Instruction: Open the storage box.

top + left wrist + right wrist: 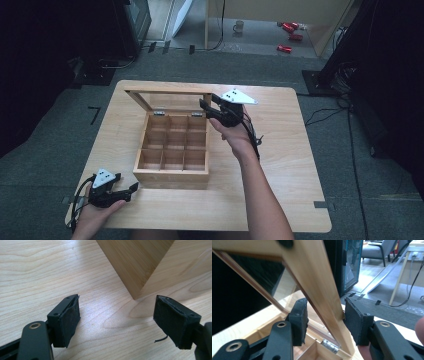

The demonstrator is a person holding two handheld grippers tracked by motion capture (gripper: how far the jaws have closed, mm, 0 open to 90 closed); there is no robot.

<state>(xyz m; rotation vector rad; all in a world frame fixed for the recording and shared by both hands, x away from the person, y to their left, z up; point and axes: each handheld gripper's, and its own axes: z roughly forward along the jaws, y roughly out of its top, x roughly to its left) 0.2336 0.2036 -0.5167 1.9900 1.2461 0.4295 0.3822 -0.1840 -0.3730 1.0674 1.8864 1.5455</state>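
A wooden box (172, 145) with several open compartments stands in the middle of the table (280, 150). Its glass-paned lid (170, 92) is raised at the back. My right gripper (205, 107) is at the lid's right side. In the right gripper view, the lid's wooden frame (319, 277) runs between the jaws of that gripper (325, 317). The right pad (354, 322) is at the wood, and a thin gap shows at the left pad (299, 320). My left gripper (134, 189) rests open and empty near the box's front left corner (136, 277).
The table's near edge lies just behind my left hand. On the floor beyond the table are red cans (289, 31), a mug (239, 26) and a dark cabinet (135, 20). Cables (325, 115) trail on the floor at the right.
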